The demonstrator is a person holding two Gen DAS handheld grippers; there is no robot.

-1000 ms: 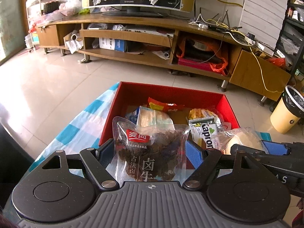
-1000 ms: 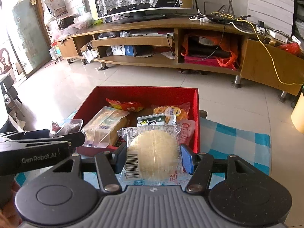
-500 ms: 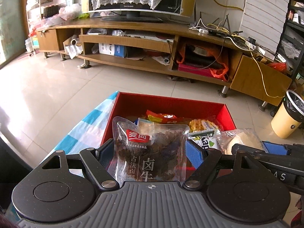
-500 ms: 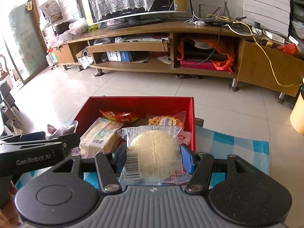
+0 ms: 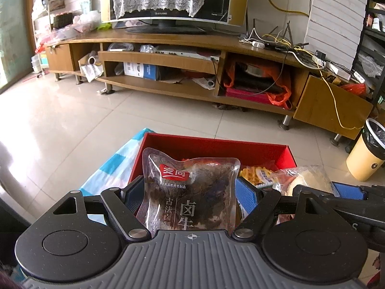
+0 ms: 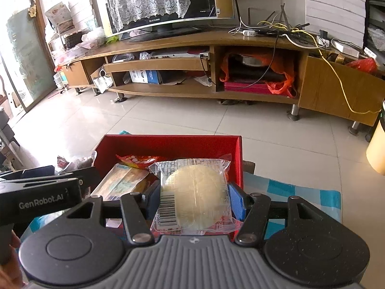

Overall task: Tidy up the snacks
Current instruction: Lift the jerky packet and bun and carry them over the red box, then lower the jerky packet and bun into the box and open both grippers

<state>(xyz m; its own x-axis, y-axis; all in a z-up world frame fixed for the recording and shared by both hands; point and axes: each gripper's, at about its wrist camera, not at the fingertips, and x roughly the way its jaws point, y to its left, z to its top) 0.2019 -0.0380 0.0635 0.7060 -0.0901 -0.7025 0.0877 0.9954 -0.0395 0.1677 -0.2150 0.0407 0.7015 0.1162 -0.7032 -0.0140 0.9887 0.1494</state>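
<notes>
Both my claws have eased forward since a second ago, and the red box now sits lower and nearer in each view.

My left claw (image 5: 190,192) is clamped on the beef pouch (image 5: 189,190), my right claw (image 6: 193,198) on the round cake (image 6: 195,193); both packets hang over the box (image 6: 168,144), which rests on a checked cloth (image 6: 300,192).

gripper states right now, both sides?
Left gripper: shut on the dark braised-meat packet, over the red box.
Right gripper: shut on the round pastry packet.
</notes>
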